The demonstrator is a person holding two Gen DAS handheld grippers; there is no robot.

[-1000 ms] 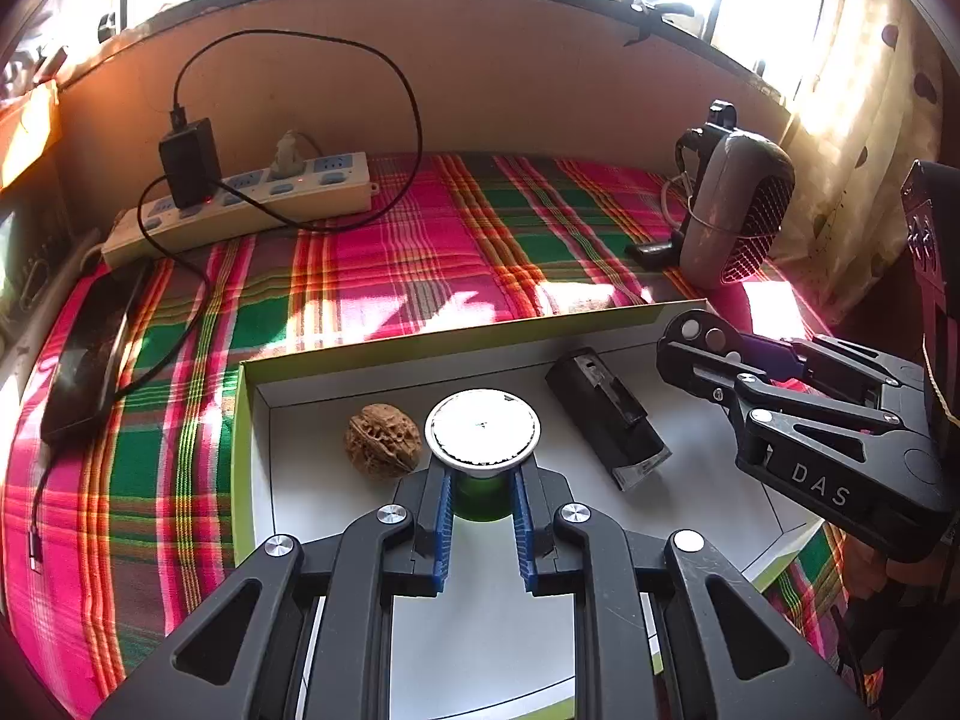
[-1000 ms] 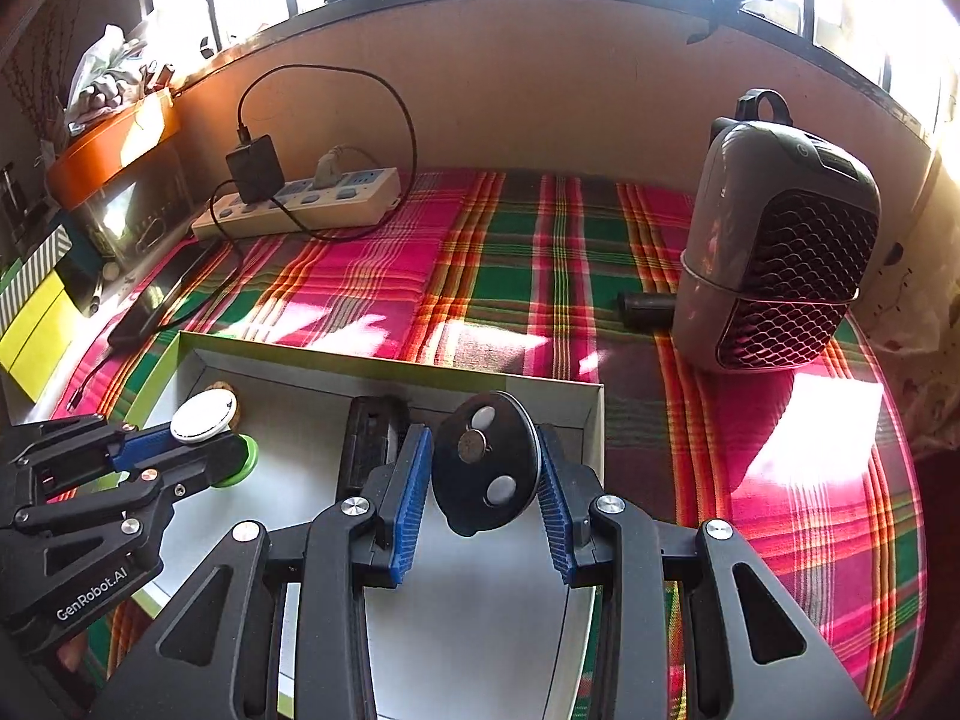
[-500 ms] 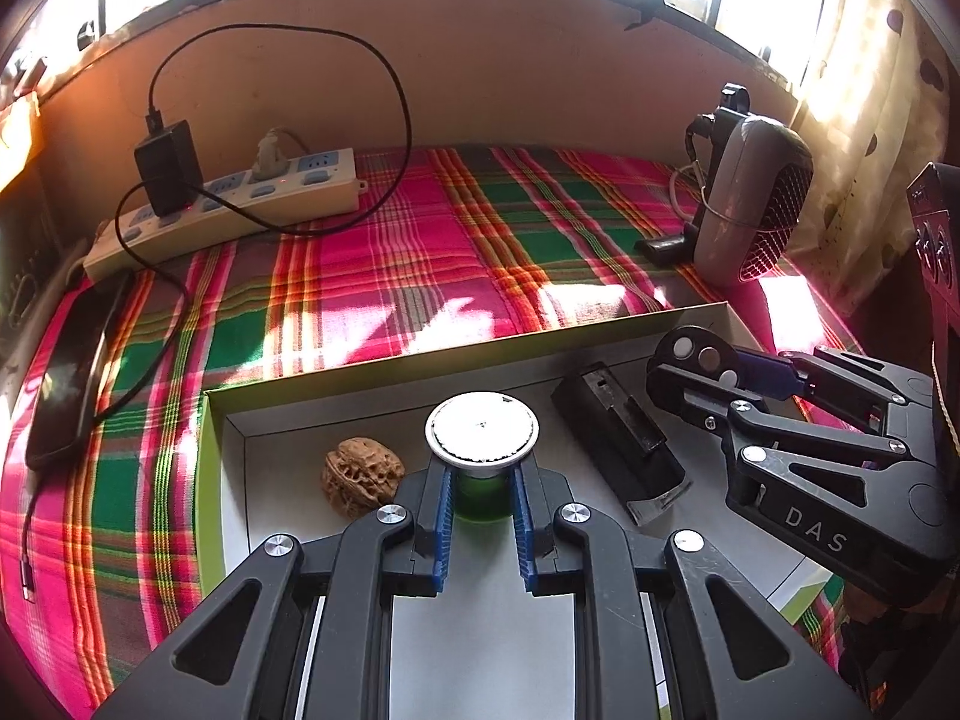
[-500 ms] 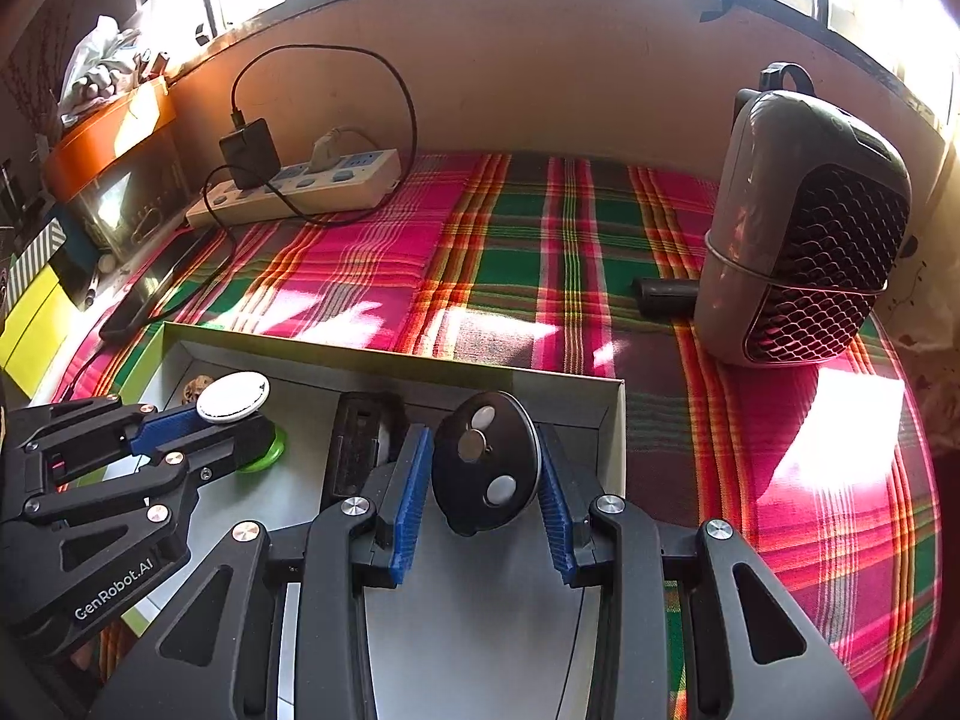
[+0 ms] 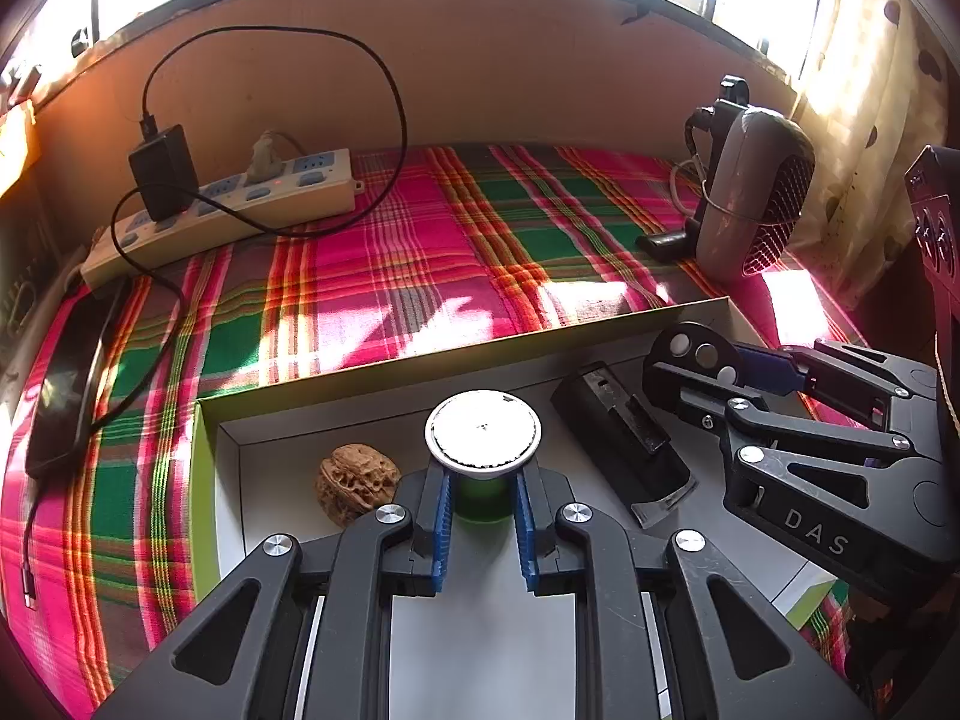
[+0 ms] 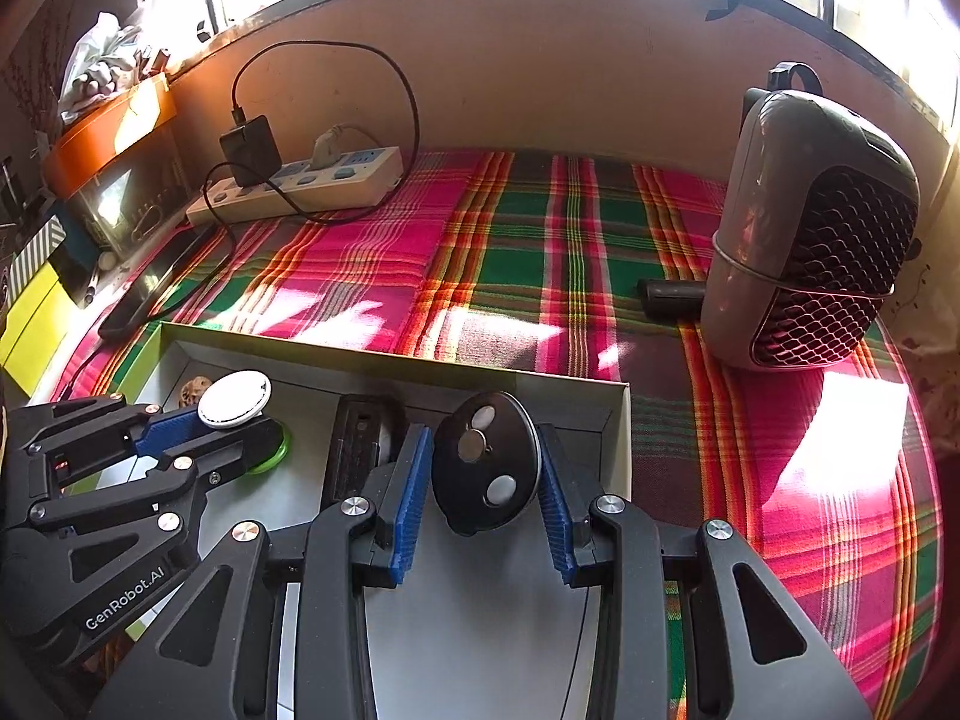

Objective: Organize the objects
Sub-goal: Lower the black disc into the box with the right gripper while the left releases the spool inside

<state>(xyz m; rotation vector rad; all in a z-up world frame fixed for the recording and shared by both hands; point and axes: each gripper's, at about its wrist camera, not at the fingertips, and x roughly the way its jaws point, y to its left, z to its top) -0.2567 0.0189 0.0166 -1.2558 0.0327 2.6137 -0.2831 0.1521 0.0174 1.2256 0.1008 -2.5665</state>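
Inside the box point(image 5: 384, 396), left gripper point(image 5: 483, 516) is opening around the jar point(image 5: 483, 438); right gripper point(image 6: 485, 492) grips the disc point(image 6: 485, 471), release due next.

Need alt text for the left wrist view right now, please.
The left gripper, jaws opening, straddles a white-capped green spool inside a shallow box. A walnut lies left, a black clip right, beside the right gripper.

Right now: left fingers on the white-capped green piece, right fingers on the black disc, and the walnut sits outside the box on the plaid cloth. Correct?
Not quite. The walnut lies inside the box, on its floor beside the white-capped green piece, as the left wrist view shows. The rest holds: the left gripper, opening now, has that piece between its fingers, and the right gripper holds the black disc.
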